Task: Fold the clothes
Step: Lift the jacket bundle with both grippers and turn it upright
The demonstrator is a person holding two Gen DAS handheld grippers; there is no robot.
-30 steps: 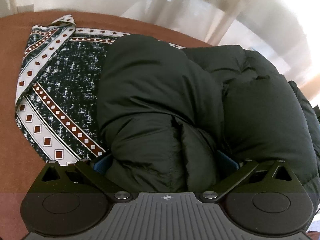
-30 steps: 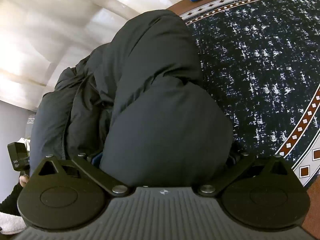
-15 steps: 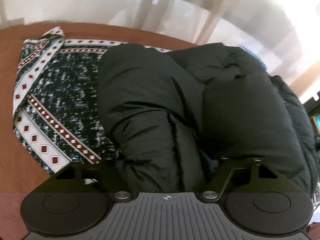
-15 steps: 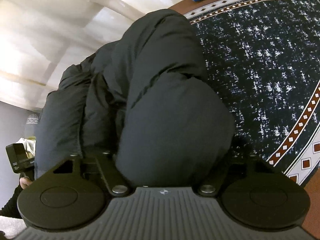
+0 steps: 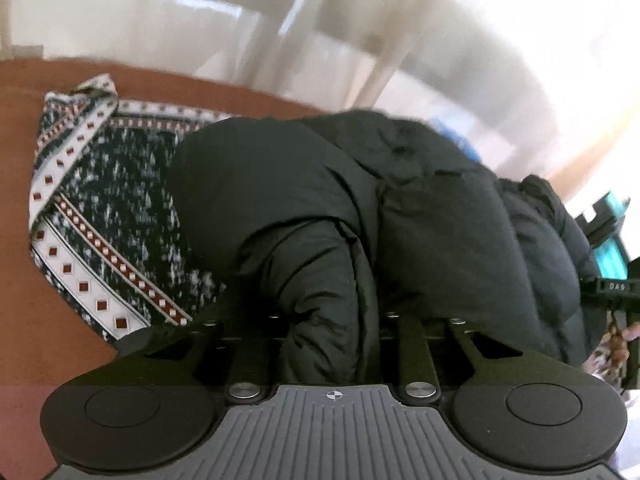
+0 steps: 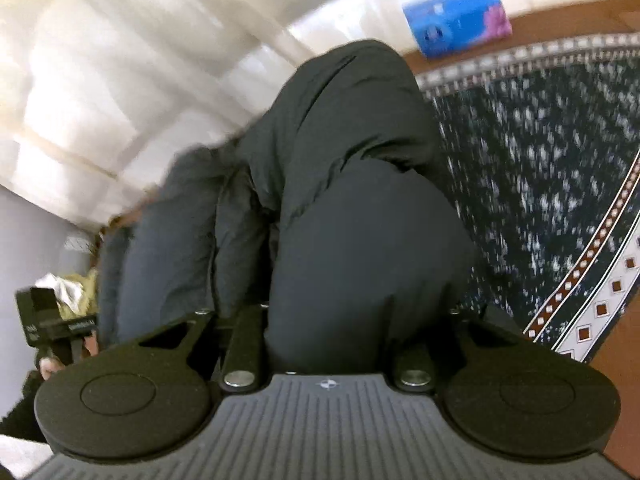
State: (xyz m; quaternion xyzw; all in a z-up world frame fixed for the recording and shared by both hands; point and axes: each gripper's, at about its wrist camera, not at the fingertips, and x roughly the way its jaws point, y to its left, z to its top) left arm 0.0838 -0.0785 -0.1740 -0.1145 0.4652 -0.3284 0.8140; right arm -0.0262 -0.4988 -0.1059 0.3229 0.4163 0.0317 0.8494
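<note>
A dark puffy jacket (image 5: pixel 360 216) lies bunched on a patterned cloth (image 5: pixel 120 200) over a brown table. My left gripper (image 5: pixel 332 320) is shut on a fold of the jacket, its fingertips buried in the fabric. In the right wrist view the same jacket (image 6: pixel 352 208) fills the middle, and my right gripper (image 6: pixel 328 320) is shut on another fold of it. Both bunches are raised off the cloth. Each gripper shows at the edge of the other's view.
The patterned cloth (image 6: pixel 560 168) covers the table to the right of the jacket in the right wrist view. A blue tissue pack (image 6: pixel 456 28) lies at the far table edge. White curtains hang behind. The bare brown table (image 5: pixel 24 320) shows at the left.
Both grippers closed from open onto the jacket folds and lifted them. The jacket has bunched up and both views now tilt and blur with motion.
</note>
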